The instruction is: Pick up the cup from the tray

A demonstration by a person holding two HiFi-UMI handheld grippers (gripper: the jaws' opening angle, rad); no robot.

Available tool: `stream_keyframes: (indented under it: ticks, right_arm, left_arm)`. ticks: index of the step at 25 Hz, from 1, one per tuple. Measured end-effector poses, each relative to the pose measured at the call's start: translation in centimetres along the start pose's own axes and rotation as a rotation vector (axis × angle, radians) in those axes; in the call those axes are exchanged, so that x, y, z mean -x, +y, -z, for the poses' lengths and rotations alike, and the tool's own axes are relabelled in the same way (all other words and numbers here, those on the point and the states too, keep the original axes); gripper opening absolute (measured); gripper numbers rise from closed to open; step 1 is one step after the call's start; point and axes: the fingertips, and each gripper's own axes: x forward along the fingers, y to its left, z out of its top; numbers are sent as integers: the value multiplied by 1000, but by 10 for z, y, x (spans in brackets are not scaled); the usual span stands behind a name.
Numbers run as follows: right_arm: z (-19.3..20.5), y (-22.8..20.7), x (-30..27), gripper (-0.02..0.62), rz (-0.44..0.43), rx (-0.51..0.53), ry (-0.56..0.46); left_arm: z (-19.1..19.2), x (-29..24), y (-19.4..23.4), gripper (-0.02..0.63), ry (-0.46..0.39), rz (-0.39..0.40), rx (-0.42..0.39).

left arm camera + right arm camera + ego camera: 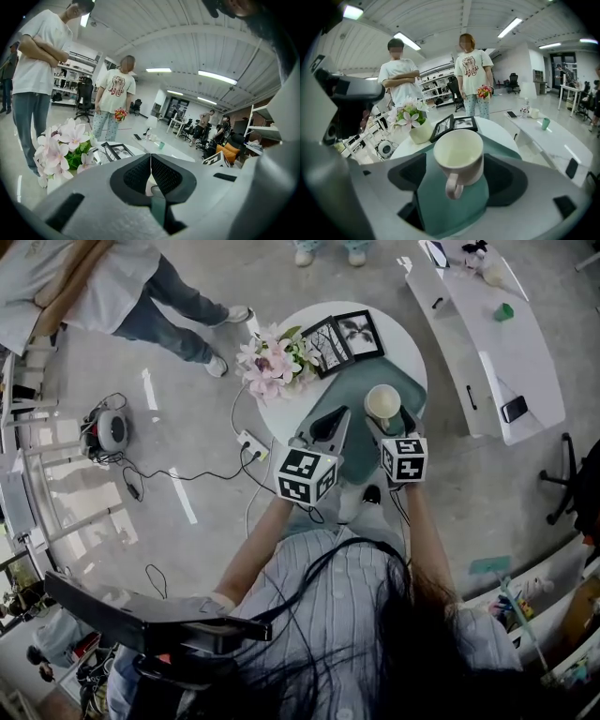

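Right claw (457,177): jaws wide, astride the cup (458,151), pads not touching it.
Cup: upright on green tray (436,208), handle at 6 o'clock, facing the claw.
Left claw (151,174): jaws together, empty.
Risk: an off-centre squeeze on the handle side could tip the cup.

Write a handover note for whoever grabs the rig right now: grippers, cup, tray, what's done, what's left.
Left gripper: shut, holding nothing, low by the tray's left side in the head view.
Right gripper: open, a jaw on each side of the cup, not clamped.
Cup: upright on the green tray on the round white table, handle facing the right gripper.
Done: the right gripper is lined up around the cup.
Left: close on the cup, then lift it off the tray.
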Motion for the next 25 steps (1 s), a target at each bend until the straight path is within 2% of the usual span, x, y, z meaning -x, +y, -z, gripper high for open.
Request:
stream_keyframes:
  ticks: [6, 13, 25]
  right_arm:
    - [1, -3, -18, 390, 35, 36, 17]
    - [7, -11, -39, 394, 48, 33, 40]
    - [1, -14, -46, 393, 139, 13, -92]
  left_arm:
    - [-2, -6, 8, 15, 19, 8, -7]
    - [-1, -10, 17, 15, 41, 2, -6]
    - [5, -3, 36, 15, 68, -43, 3]
